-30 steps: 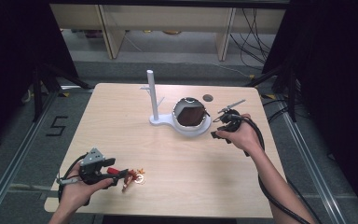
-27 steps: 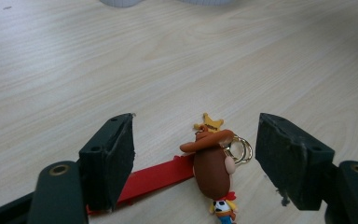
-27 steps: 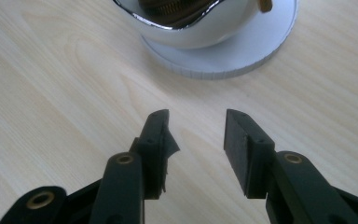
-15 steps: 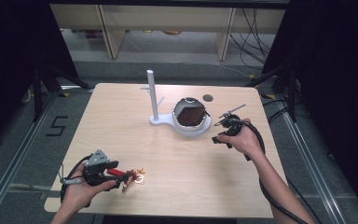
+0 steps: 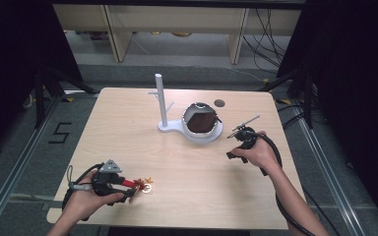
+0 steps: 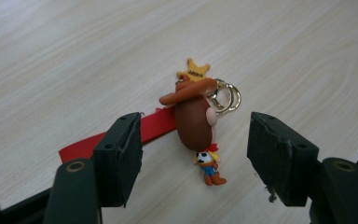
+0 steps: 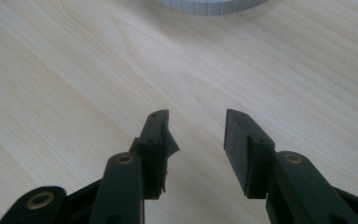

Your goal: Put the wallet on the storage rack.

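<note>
One white bowl (image 5: pixel 203 132) holds something dark brown (image 5: pixel 200 122).

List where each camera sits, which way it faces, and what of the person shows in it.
High view: above the person's side, looking forward and down on the table; both forearms, the left gripper and the right gripper show.
Left gripper view: on the left gripper, looking down at a keychain figure lying between its jaws, which have just been closing but don't touch it.
Right gripper view: on the right gripper, looking along open jaws at bare wood.
Shared: the keychain figure also appears in the high view.
</note>
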Motion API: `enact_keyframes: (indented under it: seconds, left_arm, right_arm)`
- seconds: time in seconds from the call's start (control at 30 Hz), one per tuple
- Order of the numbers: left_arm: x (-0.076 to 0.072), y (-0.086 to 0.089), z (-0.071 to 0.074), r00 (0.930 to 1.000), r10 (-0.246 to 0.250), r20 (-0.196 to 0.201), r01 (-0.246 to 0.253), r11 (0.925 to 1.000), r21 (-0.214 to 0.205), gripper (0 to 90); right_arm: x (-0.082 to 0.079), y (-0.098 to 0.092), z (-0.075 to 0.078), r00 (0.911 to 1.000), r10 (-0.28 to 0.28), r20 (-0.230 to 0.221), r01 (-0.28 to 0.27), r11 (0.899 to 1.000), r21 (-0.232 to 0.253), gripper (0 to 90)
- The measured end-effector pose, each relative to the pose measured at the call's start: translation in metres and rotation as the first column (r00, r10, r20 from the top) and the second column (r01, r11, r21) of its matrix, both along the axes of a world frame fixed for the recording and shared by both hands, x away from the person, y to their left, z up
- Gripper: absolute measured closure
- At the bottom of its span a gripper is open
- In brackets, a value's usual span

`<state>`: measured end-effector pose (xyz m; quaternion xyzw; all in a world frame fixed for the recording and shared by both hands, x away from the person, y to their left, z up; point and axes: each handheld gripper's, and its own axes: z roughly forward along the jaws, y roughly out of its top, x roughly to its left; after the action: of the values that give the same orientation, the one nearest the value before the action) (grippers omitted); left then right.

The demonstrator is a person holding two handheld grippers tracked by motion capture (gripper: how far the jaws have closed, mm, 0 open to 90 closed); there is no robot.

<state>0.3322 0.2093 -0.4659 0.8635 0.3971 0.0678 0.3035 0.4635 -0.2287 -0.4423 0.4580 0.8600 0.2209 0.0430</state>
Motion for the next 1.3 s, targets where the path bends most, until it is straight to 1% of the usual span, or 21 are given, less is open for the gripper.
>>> enact_keyframes:
  seconds: [0.03,0.07,0.13,0.27,0.3,0.43,0.57,0.6,0.77,0.8,0.83,0.9,0.93,0.97,1.0,1.07,1.1,1.13,1.17,1.27,1.3]
  left_arm:
    - [0.000,-0.002,-0.001,1.0000,-0.001,-0.005,0.001,1.0000,0.002,36.1]
    - [0.002,-0.003,0.000,0.9995,-0.018,-0.028,0.018,0.9995,0.024,37.0]
    - [0.002,-0.005,0.000,0.9991,-0.005,-0.041,0.007,0.9995,0.031,37.7]
    - [0.007,-0.012,-0.001,0.9967,-0.034,-0.074,0.042,0.9930,0.111,37.8]
    - [0.007,-0.014,-0.003,0.9973,-0.013,-0.073,0.021,0.9939,0.108,37.8]
    - [0.009,-0.018,-0.004,0.9958,-0.027,-0.087,0.038,0.9915,0.124,39.3]
    - [0.014,-0.026,-0.009,0.9956,-0.029,-0.089,0.045,0.9836,0.175,41.4]
    - [0.015,-0.026,-0.010,0.9944,-0.048,-0.094,0.066,0.9792,0.192,41.5]
    - [0.016,-0.032,-0.013,0.9946,-0.047,-0.093,0.066,0.9723,0.224,44.7]
    - [0.017,-0.033,-0.013,0.9934,-0.060,-0.098,0.081,0.9696,0.231,45.5]
    - [0.016,-0.034,-0.014,0.9935,-0.057,-0.099,0.079,0.9685,0.236,46.8]
    - [0.017,-0.035,-0.015,0.9927,-0.060,-0.104,0.084,0.9676,0.238,47.3]
    - [0.017,-0.034,-0.014,0.9904,-0.079,-0.114,0.106,0.9600,0.259,48.1]
    - [0.018,-0.034,-0.015,0.9894,-0.083,-0.119,0.113,0.9569,0.268,48.5]
    - [0.018,-0.035,-0.016,0.9890,-0.087,-0.120,0.119,0.9502,0.288,49.5]
    - [0.019,-0.035,-0.017,0.9885,-0.091,-0.121,0.123,0.9490,0.291,52.5]
    - [0.019,-0.036,-0.018,0.9887,-0.080,-0.127,0.113,0.9540,0.278,53.9]
    - [0.019,-0.036,-0.018,0.9887,-0.080,-0.127,0.113,0.9540,0.278,55.7]
    - [0.019,-0.037,-0.018,0.9870,-0.092,-0.132,0.126,0.9513,0.281,58.1]
    - [0.017,-0.038,-0.018,0.9889,-0.080,-0.125,0.113,0.9534,0.280,61.8]
    - [0.018,-0.037,-0.018,0.9891,-0.089,-0.117,0.120,0.9490,0.292,63.5]
  right_arm:
    - [-0.001,-0.001,0.000,1.0000,0.003,-0.005,-0.003,1.000,0.000,60.7]
    - [-0.001,-0.002,-0.001,0.9999,0.004,-0.010,-0.004,1.000,0.004,60.7]
    - [-0.002,-0.002,-0.001,0.9999,-0.003,-0.012,0.003,1.000,0.002,60.6]
    - [-0.004,-0.003,-0.004,0.9999,0.003,-0.012,-0.003,1.000,0.006,60.6]
    - [-0.005,-0.002,-0.004,0.9994,-0.016,-0.029,0.016,1.000,-0.003,60.5]
    - [-0.005,-0.003,-0.005,0.9998,0.007,-0.020,-0.007,1.000,0.007,60.5]
    - [-0.006,-0.001,-0.008,0.9997,-0.012,-0.021,0.012,1.000,-0.006,60.3]
    - [-0.006,-0.002,-0.008,0.9998,-0.003,-0.021,0.003,1.000,-0.004,60.3]
    - [-0.007,0.000,-0.008,0.9992,-0.011,-0.038,0.010,1.000,-0.010,60.1]
    - [-0.007,-0.001,-0.008,0.9996,0.000,-0.029,0.000,1.000,-0.006,60.1]
    - [-0.007,-0.001,-0.006,0.9997,0.017,-0.019,-0.016,1.000,0.022,60.3]
    - [-0.008,0.000,-0.006,0.9997,0.002,-0.023,-0.001,1.000,0.021,60.4]
    - [-0.007,-0.001,-0.006,0.9999,0.016,0.000,-0.016,1.000,0.024,60.5]
    - [-0.008,0.000,-0.005,0.9999,0.014,-0.002,-0.014,1.000,0.021,60.5]
    - [-0.008,0.000,-0.005,0.9998,0.018,0.000,-0.018,1.000,0.022,60.6]
    - [-0.008,0.000,-0.005,0.9999,0.013,-0.005,-0.013,1.000,0.023,60.6]
    - [-0.008,0.000,-0.005,0.9998,0.019,0.001,-0.019,1.000,0.024,60.6]
    - [-0.008,0.000,-0.005,0.9998,0.019,0.001,-0.019,1.000,0.024,60.6]
    - [-0.008,0.001,-0.006,0.9999,0.004,-0.012,-0.004,1.000,0.025,60.6]
    - [-0.009,0.001,-0.007,0.9997,-0.004,-0.026,0.005,1.000,0.017,60.6]
    - [-0.008,0.000,-0.008,0.9999,0.008,-0.013,-0.008,1.000,0.025,60.6]
